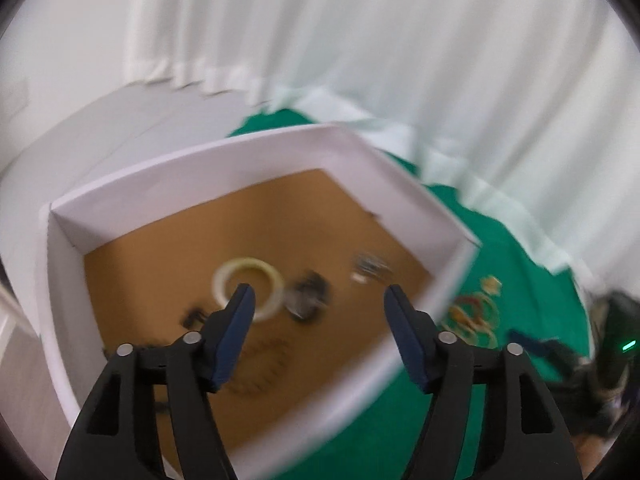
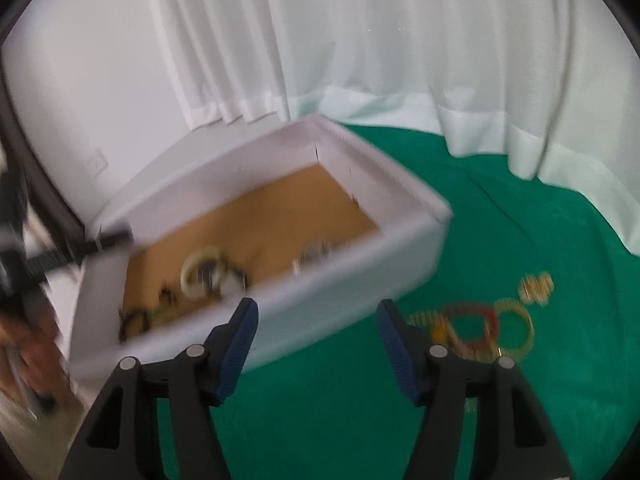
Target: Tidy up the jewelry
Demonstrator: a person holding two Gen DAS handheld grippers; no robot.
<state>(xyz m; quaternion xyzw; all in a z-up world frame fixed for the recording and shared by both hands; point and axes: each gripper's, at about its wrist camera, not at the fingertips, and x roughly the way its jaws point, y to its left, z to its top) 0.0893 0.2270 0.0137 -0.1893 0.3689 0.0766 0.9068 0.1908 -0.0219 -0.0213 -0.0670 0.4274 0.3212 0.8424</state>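
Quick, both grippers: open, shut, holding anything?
Left hand-held gripper: open, empty, over the white box.
Right hand-held gripper: open, empty, near the gold bangles.

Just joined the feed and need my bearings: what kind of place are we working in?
Probably a room at home, or a staged tabletop: a green cloth covers the surface, white curtains hang behind it, and a white box holds jewelry.
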